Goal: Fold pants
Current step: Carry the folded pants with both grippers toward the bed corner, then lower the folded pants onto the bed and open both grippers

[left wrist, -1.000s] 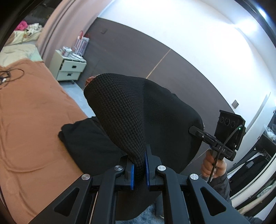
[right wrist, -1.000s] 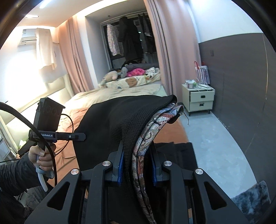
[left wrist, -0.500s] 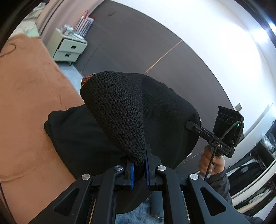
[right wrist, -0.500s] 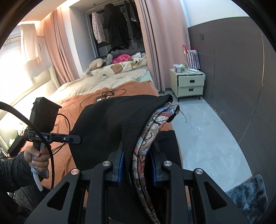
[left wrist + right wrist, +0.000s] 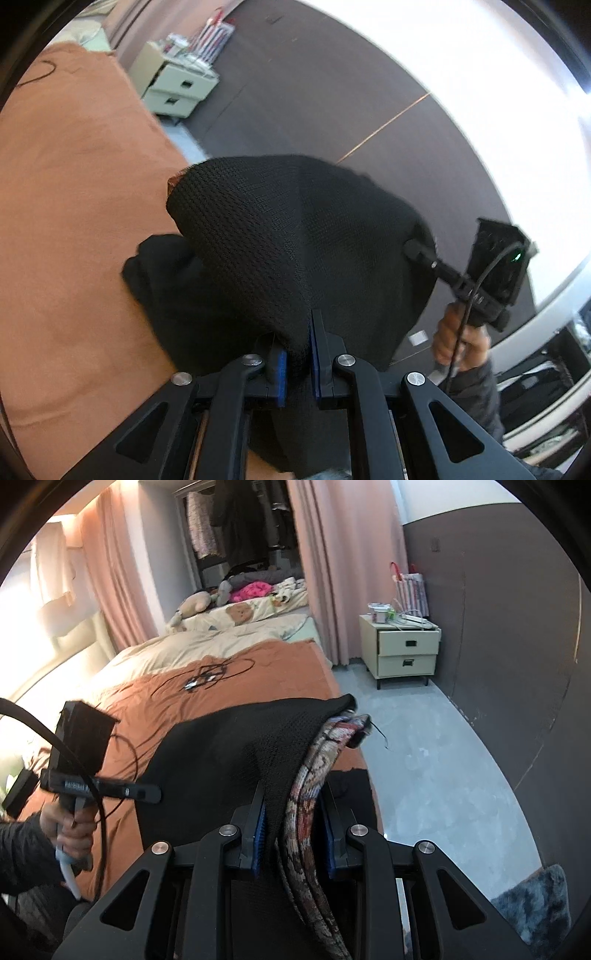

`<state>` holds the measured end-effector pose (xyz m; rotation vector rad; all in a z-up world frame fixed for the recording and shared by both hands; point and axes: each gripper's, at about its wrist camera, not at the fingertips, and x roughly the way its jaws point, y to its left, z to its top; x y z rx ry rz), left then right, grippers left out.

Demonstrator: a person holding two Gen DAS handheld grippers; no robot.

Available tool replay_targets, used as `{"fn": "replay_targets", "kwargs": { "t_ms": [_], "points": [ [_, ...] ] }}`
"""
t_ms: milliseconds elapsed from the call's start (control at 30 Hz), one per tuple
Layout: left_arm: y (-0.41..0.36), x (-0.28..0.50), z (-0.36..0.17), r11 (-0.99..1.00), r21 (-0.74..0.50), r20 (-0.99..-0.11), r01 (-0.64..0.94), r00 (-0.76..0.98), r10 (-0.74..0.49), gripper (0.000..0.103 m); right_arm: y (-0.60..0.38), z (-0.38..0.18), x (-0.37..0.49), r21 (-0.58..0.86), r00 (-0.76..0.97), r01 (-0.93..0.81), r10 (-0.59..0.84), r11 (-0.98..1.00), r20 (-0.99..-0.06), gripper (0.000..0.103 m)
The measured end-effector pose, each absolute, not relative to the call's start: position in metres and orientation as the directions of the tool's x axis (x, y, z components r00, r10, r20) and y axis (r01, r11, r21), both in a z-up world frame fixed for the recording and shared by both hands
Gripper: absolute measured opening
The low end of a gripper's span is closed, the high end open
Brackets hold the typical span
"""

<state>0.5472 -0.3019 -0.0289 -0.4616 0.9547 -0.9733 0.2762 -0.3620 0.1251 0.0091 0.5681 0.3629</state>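
The black knit pants (image 5: pixel 288 236) with a patterned lining (image 5: pixel 317 775) hang stretched between my two grippers above the orange bed cover (image 5: pixel 74 192). My left gripper (image 5: pixel 297 363) is shut on one corner of the pants. My right gripper (image 5: pixel 293 836) is shut on the other corner, black cloth and patterned lining (image 5: pixel 303 812) together between its pads. The lower part of the pants (image 5: pixel 166 280) lies bunched on the bed. Each view shows the other gripper: the right one (image 5: pixel 417 251) and the left one (image 5: pixel 147 794).
A cream nightstand (image 5: pixel 402 653) stands by the dark wall, also in the left wrist view (image 5: pixel 173 88). Black cables (image 5: pixel 210 675) lie on the orange cover. Grey floor (image 5: pixel 424 760) runs beside the bed, with a grey rug (image 5: pixel 532 904) at lower right. Pillows and toys lie at the far end.
Both grippers have tipped down and forward with the pants still held. More of the bed and floor now shows, and the hanging cloth sits lower over the bed.
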Motion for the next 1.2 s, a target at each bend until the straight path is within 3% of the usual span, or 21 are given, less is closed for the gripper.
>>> {"fn": "replay_targets", "kwargs": {
  "t_ms": [67, 133, 333, 600, 767, 967, 1200],
  "points": [
    [-0.308, 0.55, -0.047, 0.562, -0.702, -0.546, 0.436, 0.176, -0.819, 0.023, -0.36, 0.109, 0.288, 0.06, 0.771, -0.241, 0.229, 0.969, -0.594, 0.046],
    [-0.306, 0.548, -0.065, 0.596, -0.704, -0.589, 0.386, 0.152, -0.794, 0.026, -0.363, 0.091, 0.294, 0.081, 0.723, -0.185, 0.192, 0.979, -0.663, 0.055],
    [-0.281, 0.535, -0.068, 0.606, -0.711, -0.583, 0.356, 0.182, -0.792, 0.038, -0.371, 0.092, 0.258, 0.12, 0.722, -0.133, 0.179, 0.984, -0.668, 0.055],
    [-0.267, 0.517, -0.034, 0.629, -0.658, -0.574, 0.414, 0.267, -0.775, 0.038, -0.359, 0.085, 0.226, 0.108, 0.707, -0.188, 0.211, 0.976, -0.675, 0.053],
    [-0.269, 0.509, -0.014, 0.639, -0.581, -0.576, 0.504, 0.3, -0.76, 0.038, -0.36, 0.062, 0.244, 0.114, 0.678, -0.199, 0.22, 0.973, -0.701, 0.035],
    [-0.286, 0.505, -0.004, 0.644, -0.489, -0.603, 0.588, 0.306, -0.737, 0.038, -0.37, 0.063, 0.275, 0.121, 0.698, -0.153, 0.194, 0.981, -0.689, 0.034],
    [-0.294, 0.504, -0.02, 0.686, -0.438, -0.663, 0.58, 0.307, -0.683, 0.038, -0.388, 0.055, 0.295, 0.15, 0.652, -0.118, 0.191, 0.982, -0.734, 0.03]
  ]
}}
